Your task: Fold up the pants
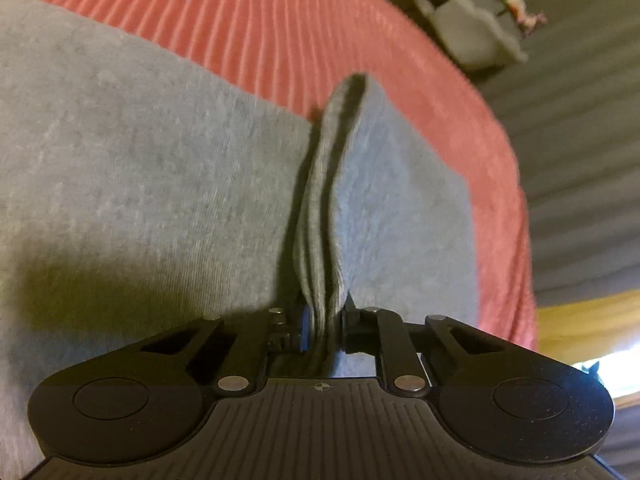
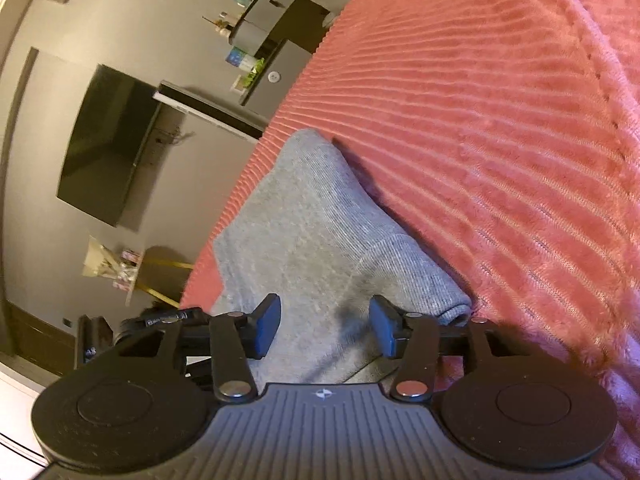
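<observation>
The grey pants [image 1: 160, 168] lie on a ribbed red bedspread [image 1: 240, 20]. My left gripper [image 1: 322, 328] is shut on a doubled edge of the pants, which stands up as a ridge [image 1: 332, 200] running away from the jaws. In the right wrist view a folded end of the grey pants [image 2: 312, 240] lies near the bed's left edge. My right gripper [image 2: 324, 328] is open just above this cloth, with its blue pads [image 2: 266, 328] on either side and not pinching it.
The red bedspread [image 2: 500, 140] fills the right side. Beyond the bed edge are a dark TV [image 2: 108, 144] on a grey wall, a shelf unit [image 2: 272, 28] with small items, and a grey floor [image 1: 580, 140] with a pale stool [image 1: 468, 28].
</observation>
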`<state>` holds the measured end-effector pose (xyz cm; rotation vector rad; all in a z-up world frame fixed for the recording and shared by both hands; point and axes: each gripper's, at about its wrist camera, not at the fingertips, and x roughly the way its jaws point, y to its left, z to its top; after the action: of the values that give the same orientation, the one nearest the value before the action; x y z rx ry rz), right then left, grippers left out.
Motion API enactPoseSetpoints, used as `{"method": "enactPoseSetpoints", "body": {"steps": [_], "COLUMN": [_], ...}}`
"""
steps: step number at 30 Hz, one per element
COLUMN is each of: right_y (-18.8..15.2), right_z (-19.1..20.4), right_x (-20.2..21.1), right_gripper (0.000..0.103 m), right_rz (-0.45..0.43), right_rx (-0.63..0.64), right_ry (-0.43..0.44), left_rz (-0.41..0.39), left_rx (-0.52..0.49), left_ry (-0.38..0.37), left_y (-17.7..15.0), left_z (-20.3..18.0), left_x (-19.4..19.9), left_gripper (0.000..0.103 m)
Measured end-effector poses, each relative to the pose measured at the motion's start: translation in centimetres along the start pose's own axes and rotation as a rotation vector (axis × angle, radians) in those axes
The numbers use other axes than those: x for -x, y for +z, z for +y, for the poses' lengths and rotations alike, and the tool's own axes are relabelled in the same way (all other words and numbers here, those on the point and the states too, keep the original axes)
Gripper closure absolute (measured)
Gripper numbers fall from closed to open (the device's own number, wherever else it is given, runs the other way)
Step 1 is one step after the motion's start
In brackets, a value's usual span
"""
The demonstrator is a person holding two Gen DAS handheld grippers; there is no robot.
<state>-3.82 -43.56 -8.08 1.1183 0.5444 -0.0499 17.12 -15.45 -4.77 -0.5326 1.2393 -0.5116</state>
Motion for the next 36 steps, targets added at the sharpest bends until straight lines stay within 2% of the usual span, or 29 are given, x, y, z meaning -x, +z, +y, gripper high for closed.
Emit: {"method": "enactPoseSetpoints", "body": {"steps": [1, 3, 6, 8, 10, 13, 14, 17, 19, 20, 21, 22, 23, 24, 28, 29, 30, 31, 32, 33, 34, 36], "right_y": [0.0, 0.0, -0.5, -0.7, -0.8, -0.9, -0.9, -0.9, -1.0, -1.1, -1.3, -1.5, -1.9, -2.1, -3.0, -3.1, -3.0, -2.7, -2.4, -2.3, -2.2, -2.1], "right_z": [0.0, 0.1, 0.5, 1.2, 1.7, 2.3, 2.5, 3.7, 4.9, 5.7, 6.5, 7.2, 7.9, 8.4, 9.5, 9.1, 8.8, 8.6, 8.2, 7.9, 7.5, 7.1], "right_x": [0.3, 0.8, 1.9, 2.2, 2.1, 1.3, 1.0, 0.6, 0.5, 0.4, 0.2, -0.1, -0.4, -0.7, -2.9, -3.3, -3.8, -4.0, -4.0, -3.9, -3.7, -3.4], "right_gripper": [0.052, 0.043, 0.037, 0.036, 0.033, 0.031, 0.031, 0.032, 0.033, 0.038, 0.050, 0.056, 0.062, 0.065, 0.065, 0.065, 0.065, 0.065, 0.065, 0.066, 0.066, 0.066], "right_rz": [-0.006, -0.017, -0.019, -0.020, -0.011, 0.019, 0.026, 0.028, 0.021, 0.012, 0.006, 0.007, 0.008, 0.011, 0.060, 0.091, 0.111, 0.122, 0.125, 0.122, 0.120, 0.117], "right_rx": [-0.008, -0.018, -0.008, 0.031, 0.054, 0.082, 0.089, 0.138, 0.206, 0.251, 0.298, 0.341, 0.392, 0.423, 0.517, 0.515, 0.503, 0.487, 0.466, 0.446, 0.426, 0.402], "right_ry": [0.011, 0.031, 0.059, 0.049, 0.025, -0.032, -0.046, -0.097, -0.133, -0.155, -0.178, -0.194, -0.199, -0.196, -0.236, -0.235, -0.238, -0.242, -0.233, -0.224, -0.211, -0.195], "left_rz": [-0.016, -0.049, -0.093, -0.129, -0.178, -0.186, -0.181, -0.189, -0.211, -0.219, -0.225, -0.233, -0.235, -0.229, -0.185, -0.160, -0.131, -0.137, -0.157, -0.219, -0.296, -0.431], "left_rx": [-0.006, -0.034, -0.080, -0.102, -0.139, -0.117, -0.100, -0.066, -0.063, -0.058, -0.049, -0.037, -0.029, -0.019, 0.029, 0.058, 0.109, 0.141, 0.138, 0.088, 0.013, -0.178], "left_ry": [-0.017, -0.045, -0.046, 0.001, 0.081, 0.178, 0.187, 0.185, 0.180, 0.179, 0.176, 0.163, 0.150, 0.136, 0.094, 0.083, 0.062, 0.036, 0.015, 0.005, 0.021, 0.109], "left_y": [-0.3, -0.7, -1.3, -1.6, -1.9, -2.8, -3.1, -3.4, -3.2, -2.8, -2.3, -1.8, -1.2, -0.5, 1.9, 2.5, 3.1, 3.4, 3.4, 3.2, 2.7, 1.0], "left_z": [-0.2, -0.4, -0.1, 0.9, 2.2, 5.1, 5.9, 7.3, 7.3, 7.4, 7.1, 7.0, 6.9, 6.4, 6.5, 6.8, 7.3, 7.5, 7.3, 6.5, 5.5, 3.3], "left_x": [0.8, 2.9, 6.6, 8.8, 10.6, 11.8, 12.0, 12.8, 13.3, 13.1, 12.8, 12.6, 12.2, 11.2, 8.0, 7.2, 6.4, 6.2, 6.4, 7.2, 8.2, 9.9], "left_gripper": [0.089, 0.089, 0.089, 0.089, 0.088, 0.085, 0.085, 0.074, 0.071, 0.067, 0.060, 0.053, 0.052, 0.052, 0.049, 0.049, 0.059, 0.078, 0.080, 0.086, 0.087, 0.089]}}
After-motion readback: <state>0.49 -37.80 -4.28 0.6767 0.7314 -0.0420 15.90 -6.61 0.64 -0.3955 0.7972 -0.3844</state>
